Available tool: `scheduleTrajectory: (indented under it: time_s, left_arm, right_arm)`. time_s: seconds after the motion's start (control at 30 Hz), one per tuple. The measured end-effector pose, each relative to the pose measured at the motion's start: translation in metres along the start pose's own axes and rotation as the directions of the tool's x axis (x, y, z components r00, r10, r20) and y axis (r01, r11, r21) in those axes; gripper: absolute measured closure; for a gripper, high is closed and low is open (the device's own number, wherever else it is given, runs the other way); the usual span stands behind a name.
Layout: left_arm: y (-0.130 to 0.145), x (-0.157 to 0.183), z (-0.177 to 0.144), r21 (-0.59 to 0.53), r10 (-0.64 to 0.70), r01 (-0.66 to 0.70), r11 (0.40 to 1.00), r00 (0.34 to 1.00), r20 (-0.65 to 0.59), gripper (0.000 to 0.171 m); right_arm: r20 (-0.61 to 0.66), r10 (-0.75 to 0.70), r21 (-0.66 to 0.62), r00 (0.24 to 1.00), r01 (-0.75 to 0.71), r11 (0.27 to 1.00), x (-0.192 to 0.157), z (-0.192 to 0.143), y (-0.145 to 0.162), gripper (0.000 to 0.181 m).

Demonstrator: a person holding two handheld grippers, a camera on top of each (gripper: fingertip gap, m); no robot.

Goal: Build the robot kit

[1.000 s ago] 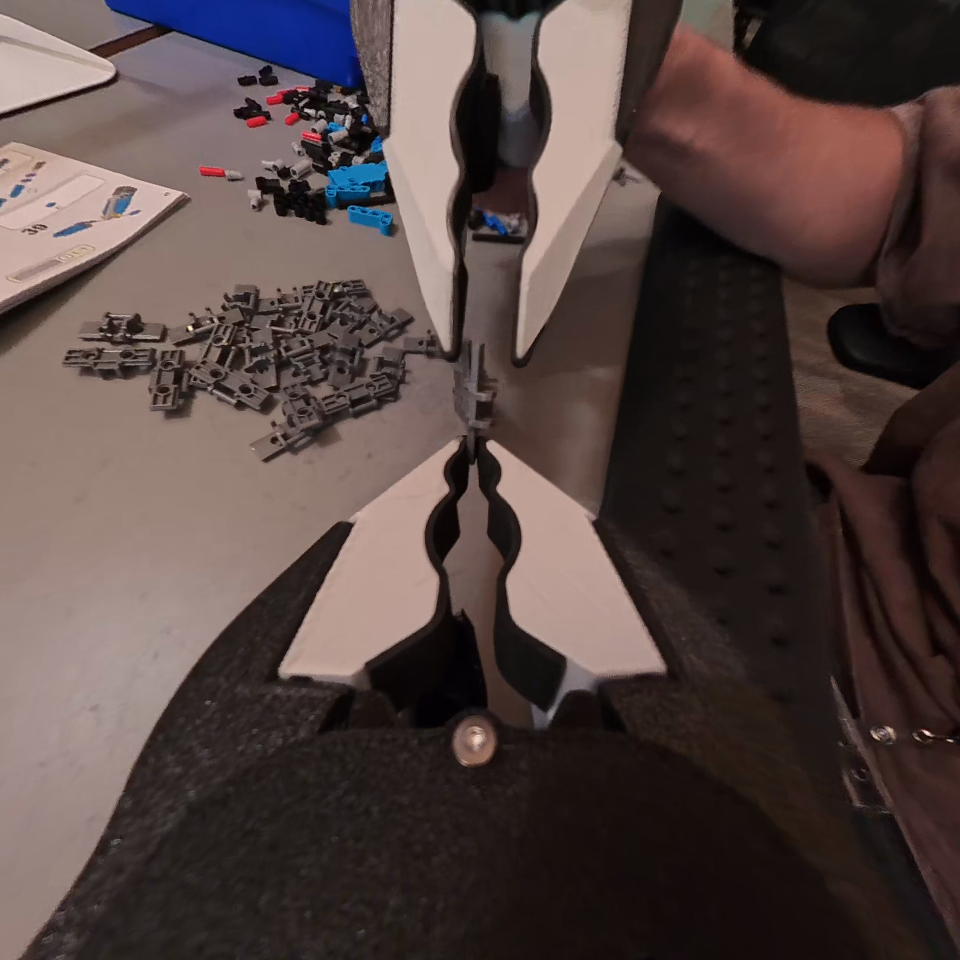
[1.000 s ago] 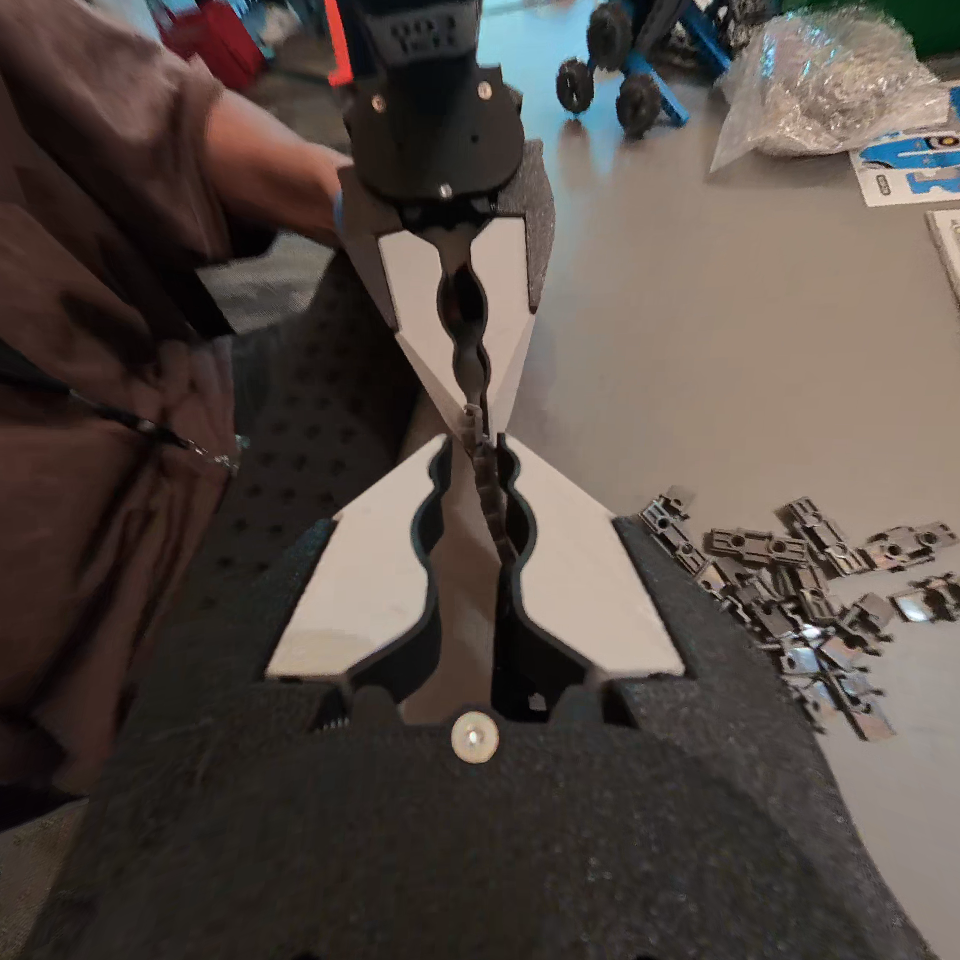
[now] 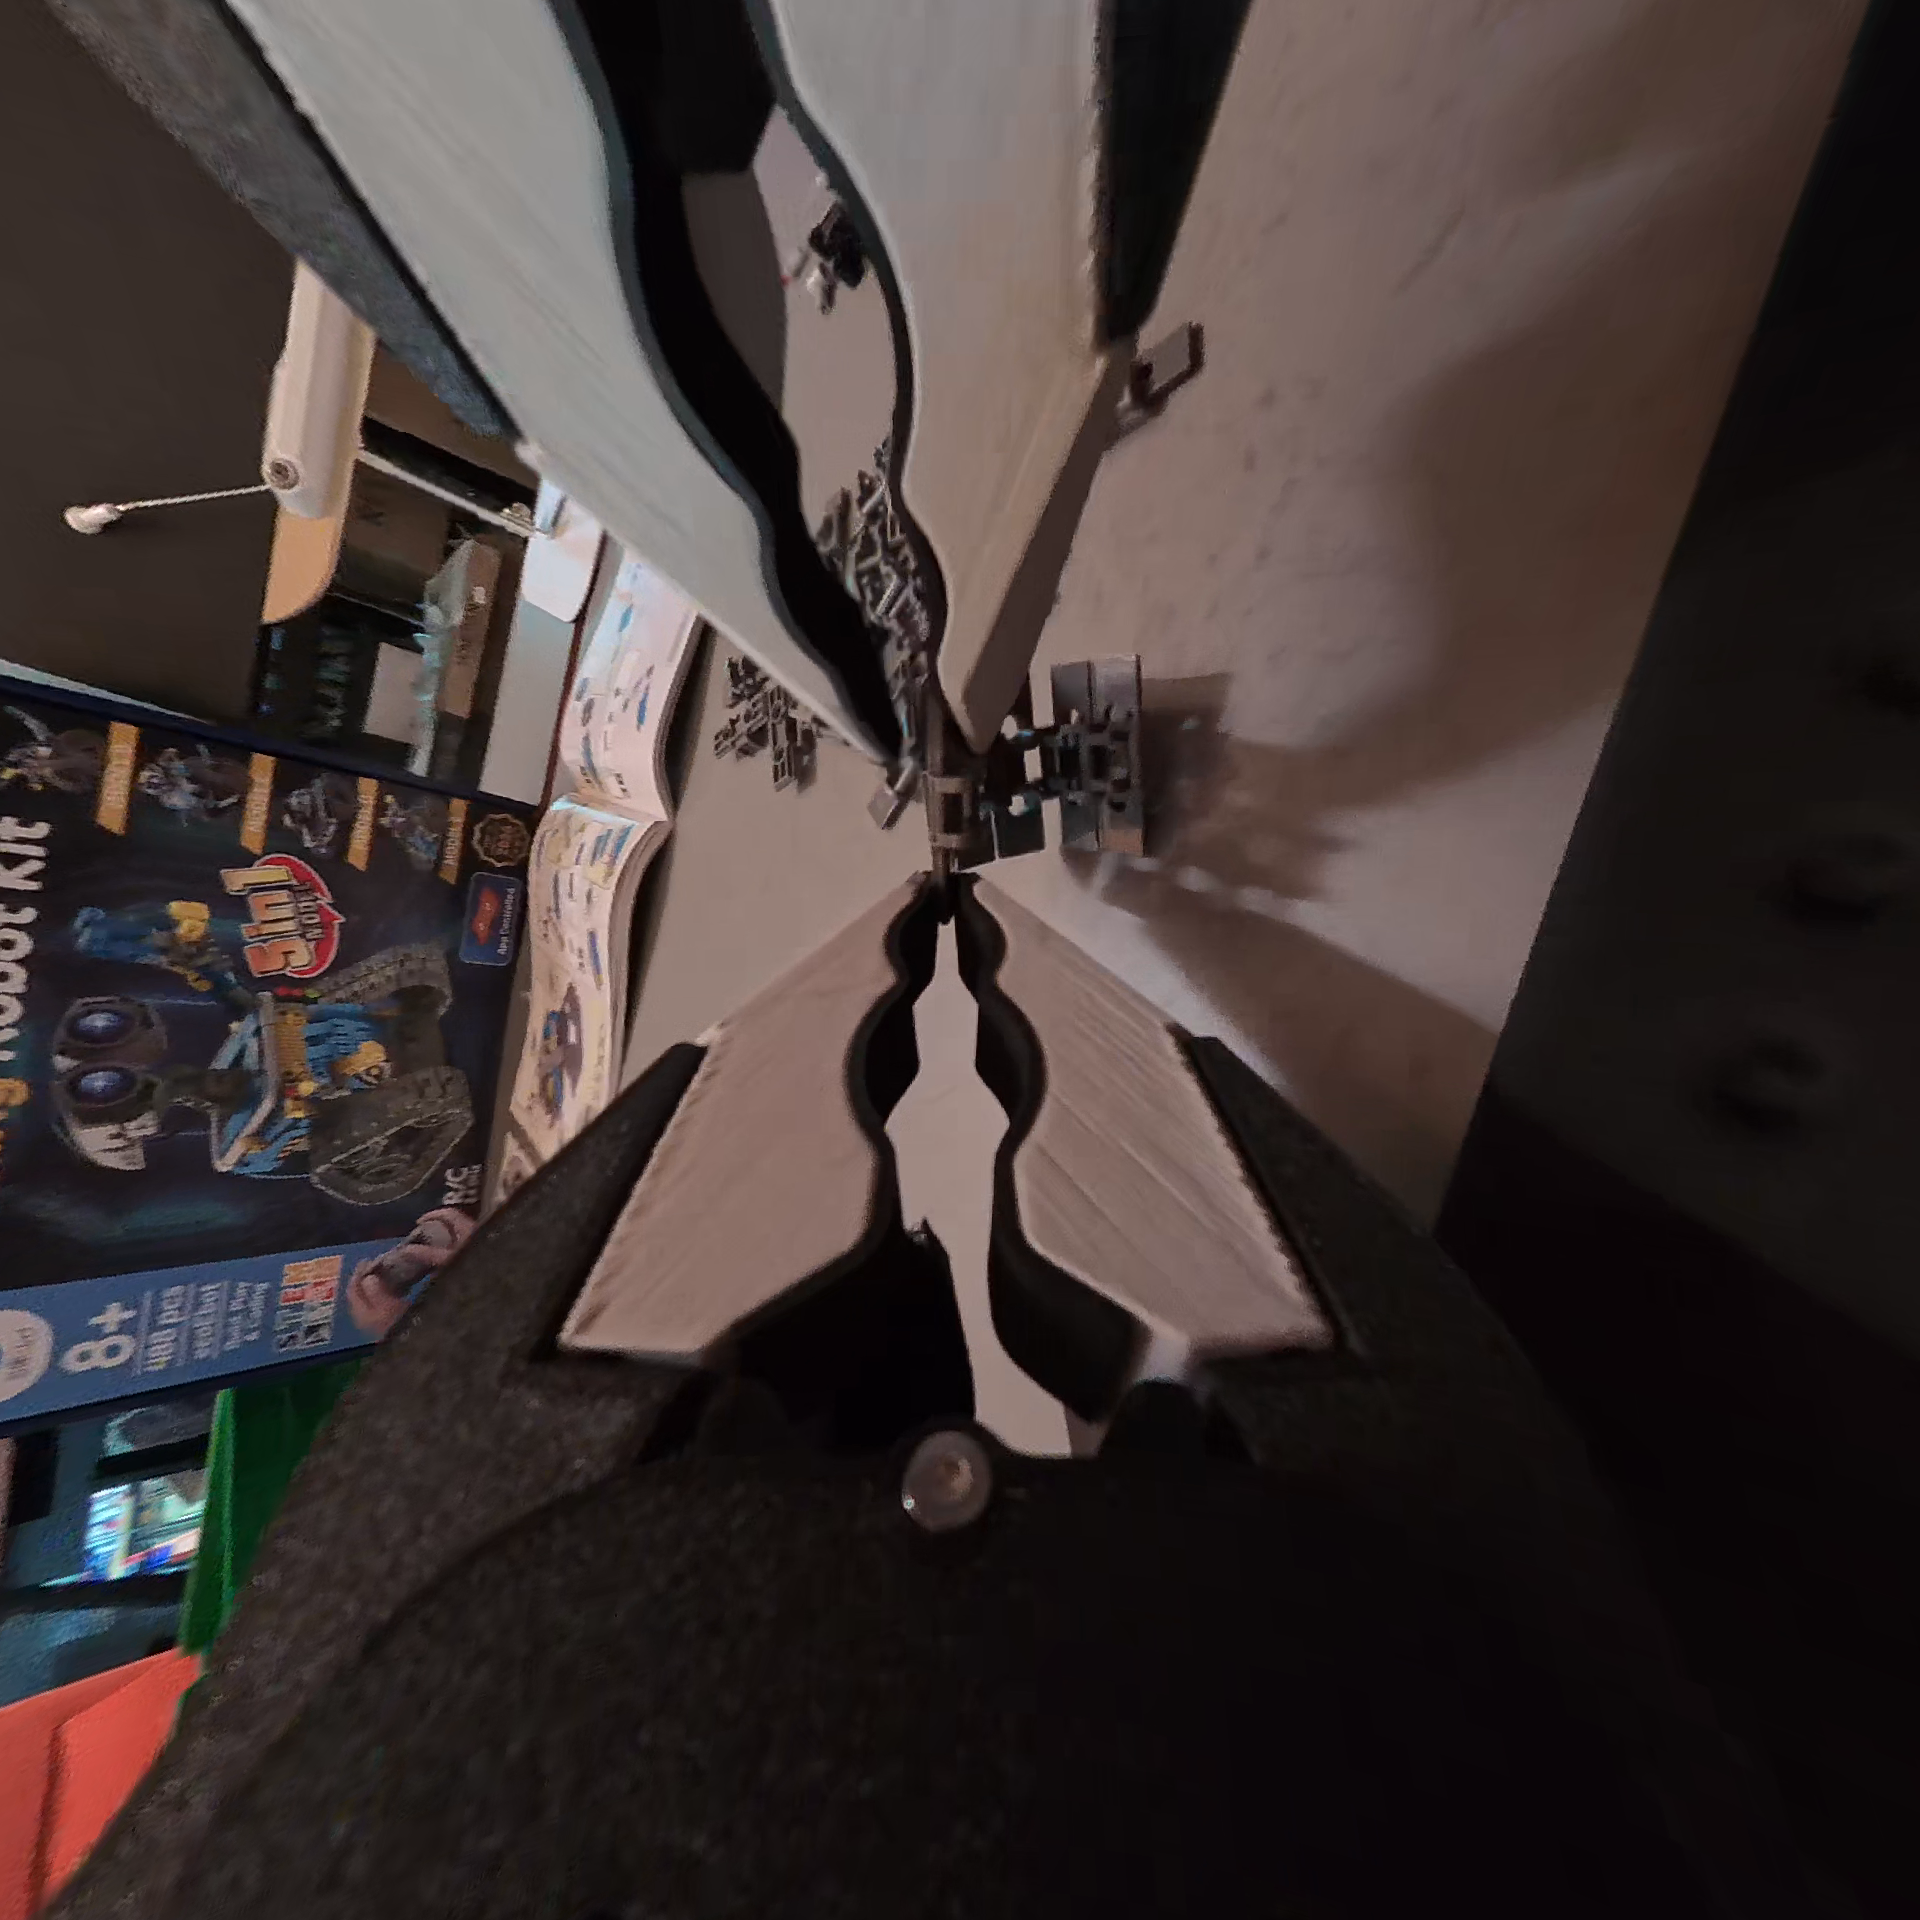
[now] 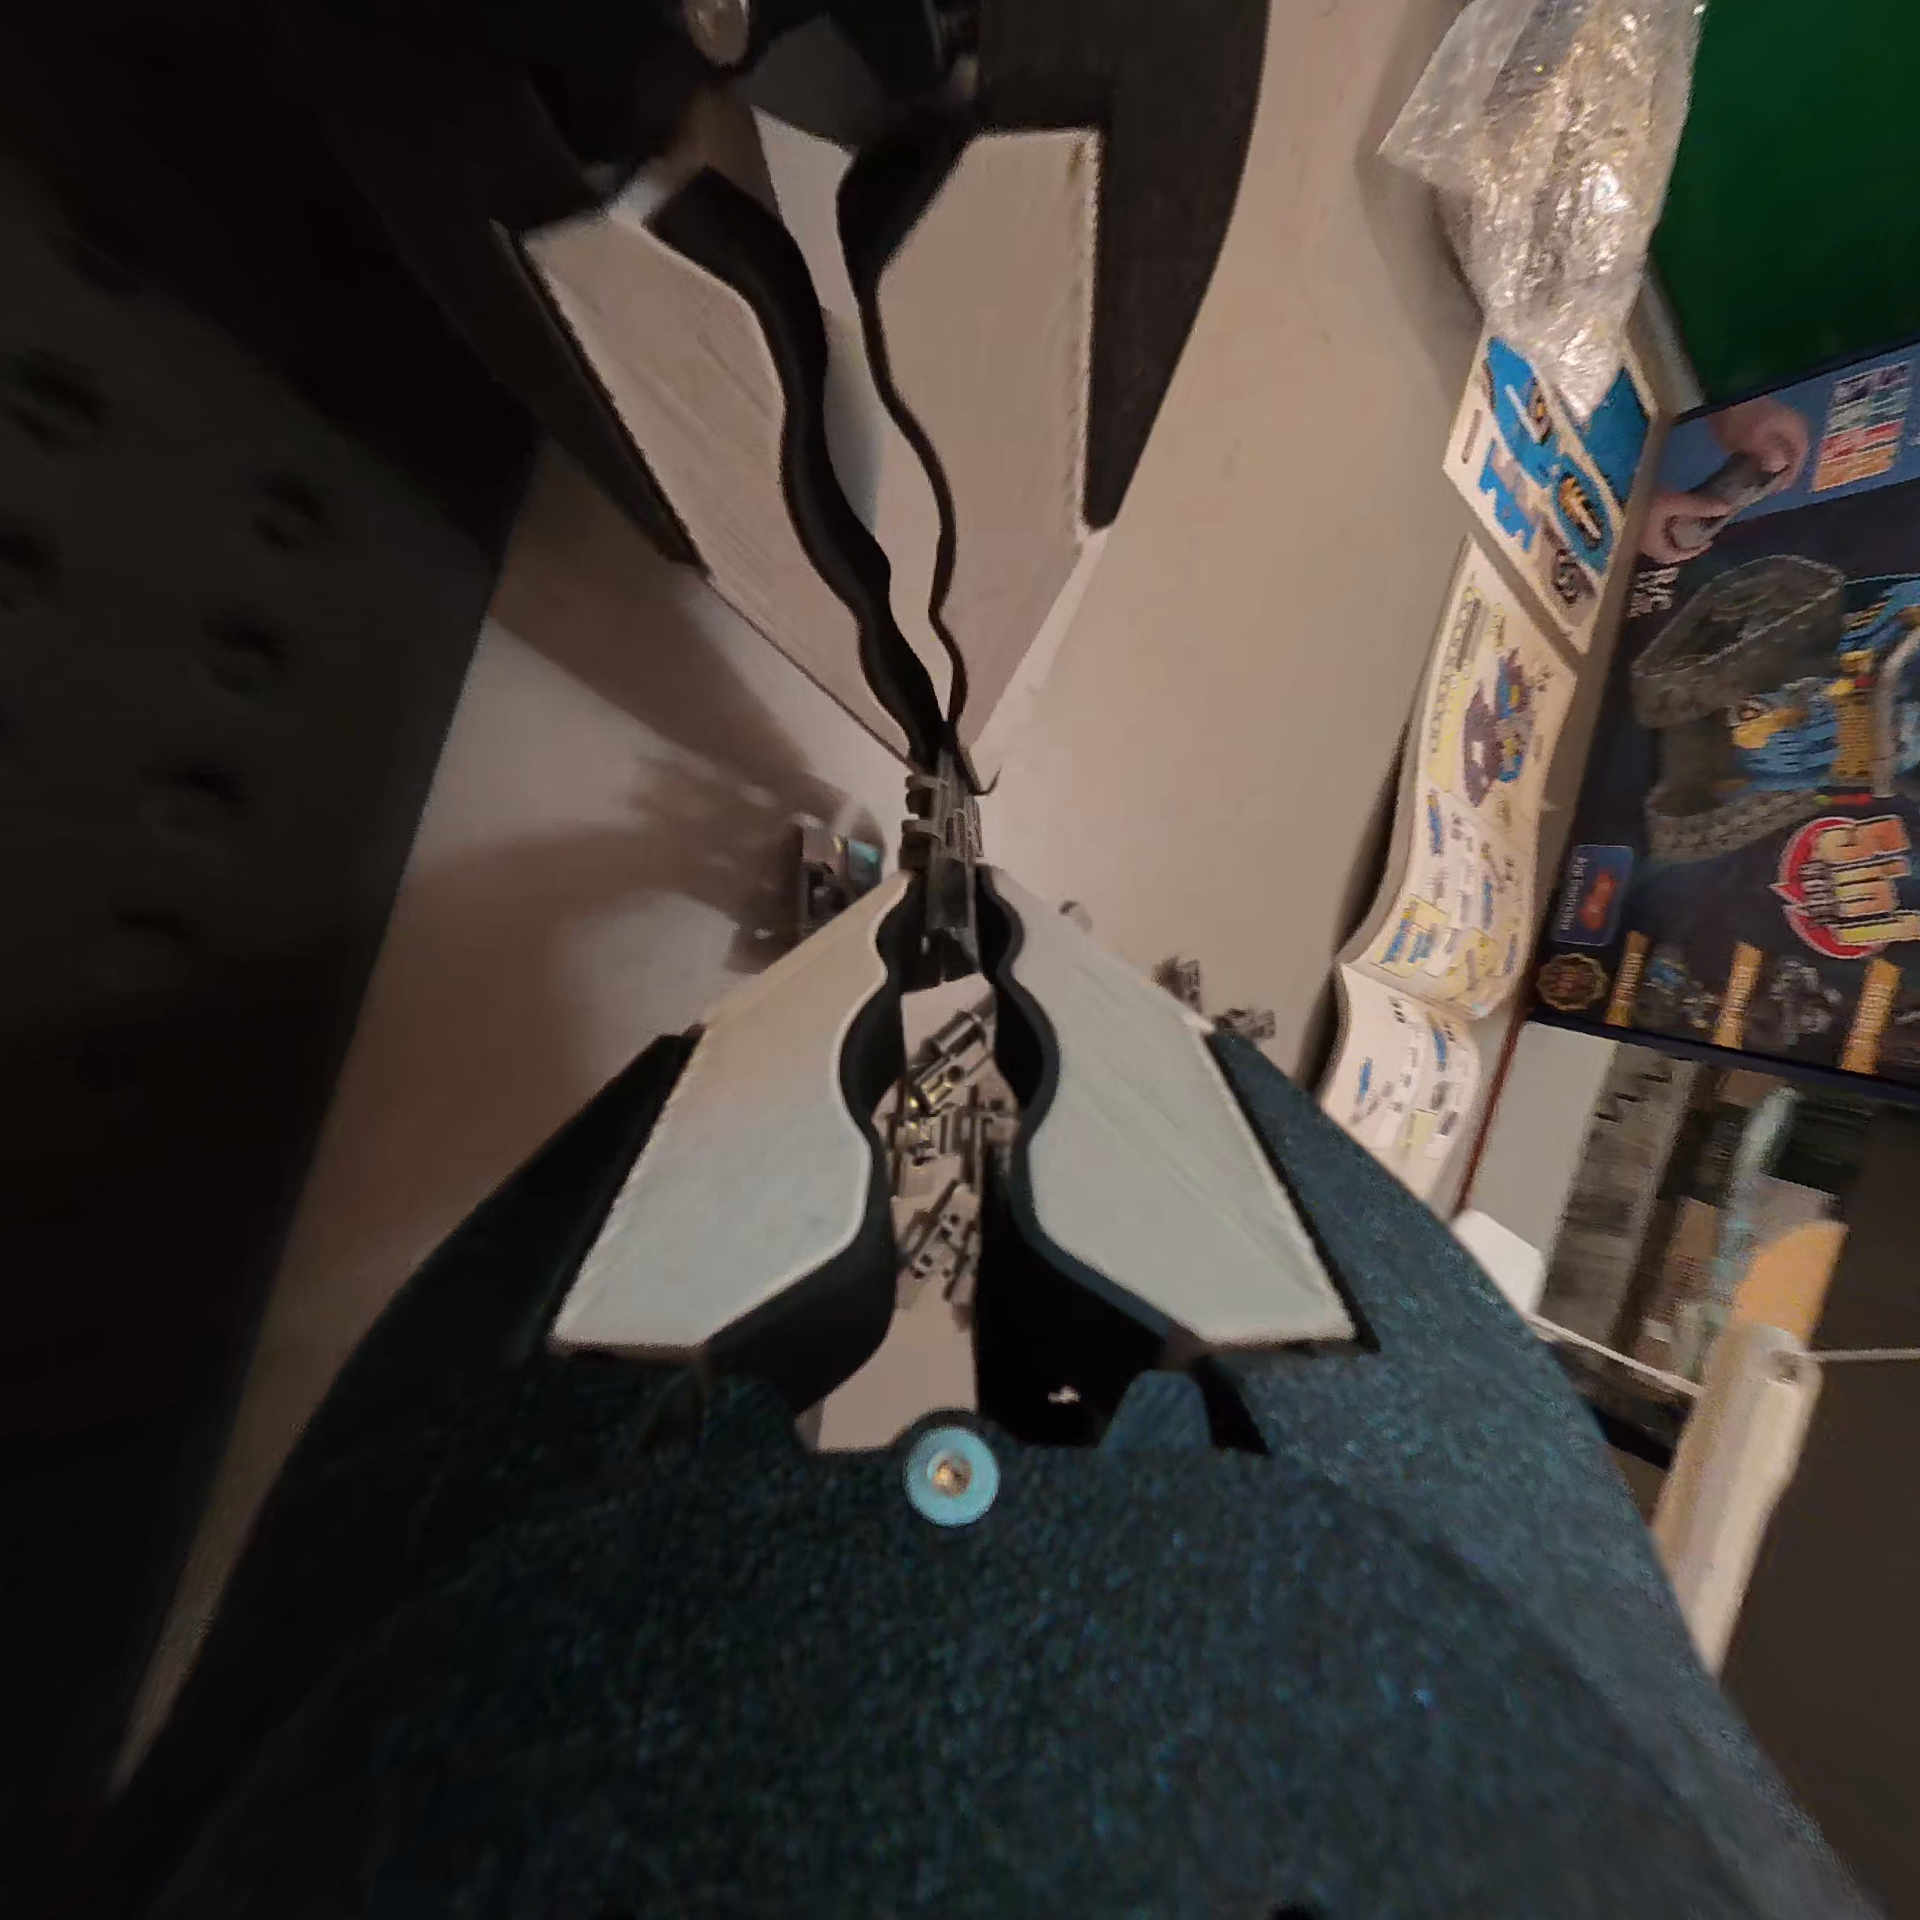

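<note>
Grey table (image 3: 1351, 312): carries all loose items; both views tilted and blurred.
Blue kit box (image 3: 239, 1039): upright at the table's far edge.
Open instruction booklet (image 3: 592, 935): flat beside the box.
Left gripper (image 3: 943, 896): jaws together, clamped on the small grey link piece (image 3: 951, 810).
Right gripper (image 4: 940, 899): tip to tip with the left; jaws pinched on the same link piece.
Loose grey links (image 3: 769, 727): scattered mid-table, near the booklet.
</note>
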State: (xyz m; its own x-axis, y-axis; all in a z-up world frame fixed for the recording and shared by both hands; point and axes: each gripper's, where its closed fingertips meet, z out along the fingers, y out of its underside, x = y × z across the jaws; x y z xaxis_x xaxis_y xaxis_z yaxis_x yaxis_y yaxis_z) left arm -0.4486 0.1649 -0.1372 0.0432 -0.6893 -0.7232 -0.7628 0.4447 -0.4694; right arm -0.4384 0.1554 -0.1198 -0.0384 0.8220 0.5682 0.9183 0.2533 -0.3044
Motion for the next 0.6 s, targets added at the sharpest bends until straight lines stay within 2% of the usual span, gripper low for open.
scheduleTrajectory:
  time_s: [0.13, 0.33, 0.47, 0.6]
  left_arm:
    - [0.0015, -0.0002, 0.0013, -0.02, 0.047, -0.046, 0.999, 0.998, 0.034, 0.169]
    - [0.0021, -0.0023, 0.0002, -0.031, 0.093, -0.091, 0.995, 0.993, 0.074, 0.169]
    - [0.0012, -0.0024, -0.0006, -0.031, 0.112, -0.109, 0.994, 0.99, 0.087, 0.169]
    - [0.0004, -0.0008, -0.0009, -0.032, 0.118, -0.116, 0.993, 0.989, 0.091, 0.169]
  right_arm:
    - [-0.123, -0.1, -0.033, 0.987, 0.096, 0.995, 0.0013, 0.0026, 0.0024, 0.171]
    - [-0.193, -0.092, -0.032, 0.977, 0.087, 0.996, -0.0006, 0.0048, 0.0021, 0.174]
    - [-0.24, -0.054, -0.02, 0.969, 0.051, 0.999, 0.0001, 0.0077, 0.006, 0.175]
    - [-0.183, 0.085, 0.054, 0.98, -0.076, 0.996, -0.0031, 0.0102, 0.0081, 0.177]
